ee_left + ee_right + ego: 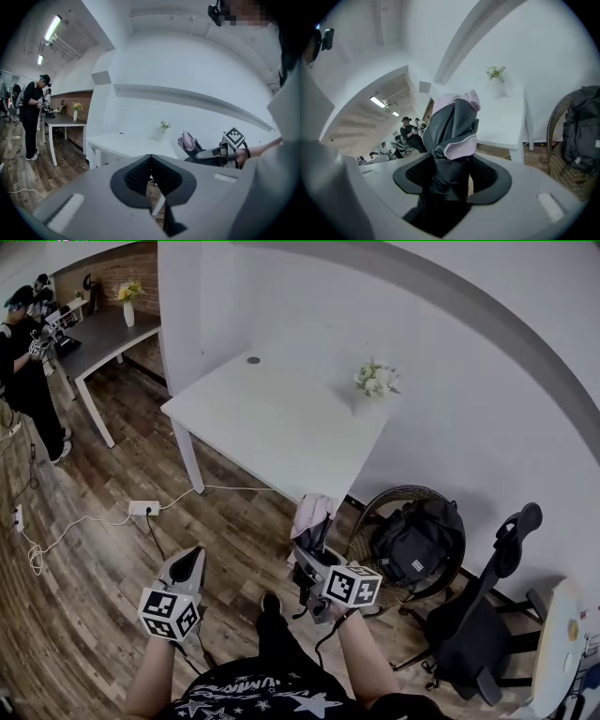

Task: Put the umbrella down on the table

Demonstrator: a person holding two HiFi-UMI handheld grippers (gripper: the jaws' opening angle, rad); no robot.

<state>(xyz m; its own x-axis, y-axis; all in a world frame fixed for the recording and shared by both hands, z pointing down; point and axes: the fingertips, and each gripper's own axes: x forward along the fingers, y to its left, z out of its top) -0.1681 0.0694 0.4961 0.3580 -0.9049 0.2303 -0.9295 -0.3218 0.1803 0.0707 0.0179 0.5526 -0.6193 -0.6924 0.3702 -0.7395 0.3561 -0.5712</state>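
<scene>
Presently, right gripper (pixel 450 177) clamps the folded umbrella (pixel 452 126), held short of the bench (pixel 272 418) for carrying over; left gripper (pixel 150 161) closed, empty.

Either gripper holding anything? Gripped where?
Right gripper is shut on the folded dark grey and pink fabric umbrella, clamped around its bundled canopy's lower end. Left gripper is shut, empty.

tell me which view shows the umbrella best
The right gripper view: the folded umbrella fills the centre, clamped in the right gripper. The head view shows it small, sticking out past that gripper. The left gripper view catches only its far-off top.
</scene>
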